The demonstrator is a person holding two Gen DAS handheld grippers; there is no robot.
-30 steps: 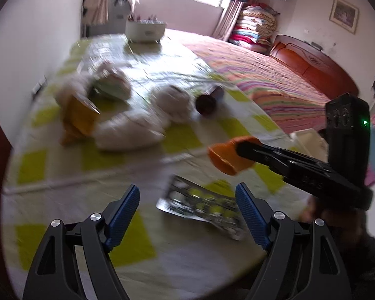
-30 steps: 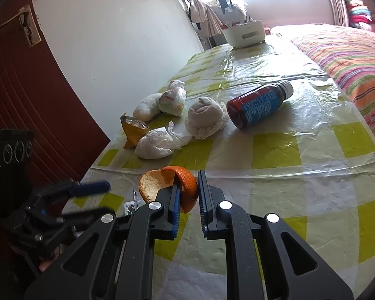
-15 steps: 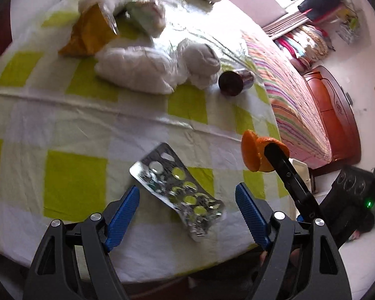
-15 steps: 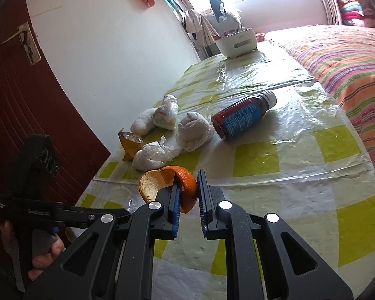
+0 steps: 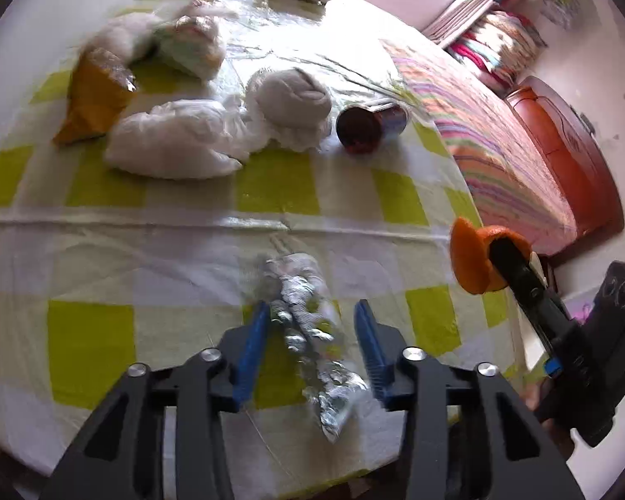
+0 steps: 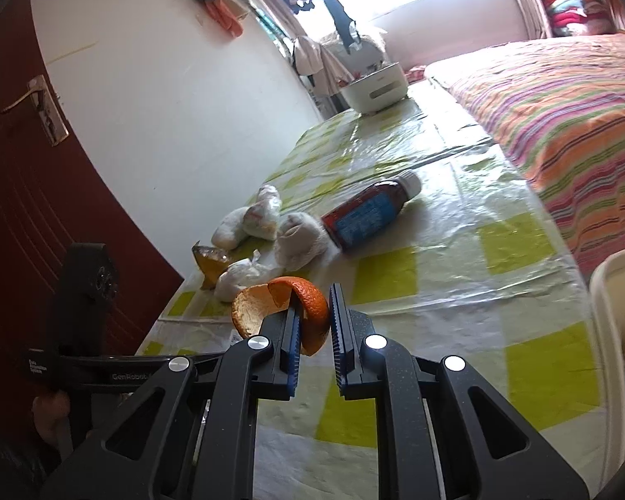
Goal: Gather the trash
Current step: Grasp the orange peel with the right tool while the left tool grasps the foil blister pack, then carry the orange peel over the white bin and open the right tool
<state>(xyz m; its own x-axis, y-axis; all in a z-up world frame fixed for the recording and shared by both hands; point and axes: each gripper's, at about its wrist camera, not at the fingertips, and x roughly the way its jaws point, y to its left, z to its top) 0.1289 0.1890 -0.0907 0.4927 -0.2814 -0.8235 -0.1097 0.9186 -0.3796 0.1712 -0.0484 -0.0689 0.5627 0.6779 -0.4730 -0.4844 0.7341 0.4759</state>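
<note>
At the near edge of the table [image 5: 154, 258], the left gripper [image 5: 310, 343] was pointed steeply down over a foil blister pack [image 5: 312, 325], and its jaws were closing with the pack between them. The left pad was touching the foil, but a gap was seen at the right pad, so a firm hold was not yet made. For a good pick, the closing should probably be finished before any lift, since such thin foil is judged easy to slip or bend. The pack was silver and crumpled, with small yellow pills, and it lay from 12 o'clock to 6 o'clock.

At 3 o'clock in the left view, an orange peel [image 6: 296, 312] was held in the shut fingers of the right gripper [image 6: 314, 329], above the table edge. The peel was curved, bright orange outside and pale inside.

Farther, toward 11 and 12 o'clock, more trash was left: a white plastic bag [image 5: 171, 148], an orange wrapper [image 5: 93, 96], a grey cloth bundle [image 5: 289, 100] and a dark bottle [image 6: 368, 212] lying on its side.
</note>
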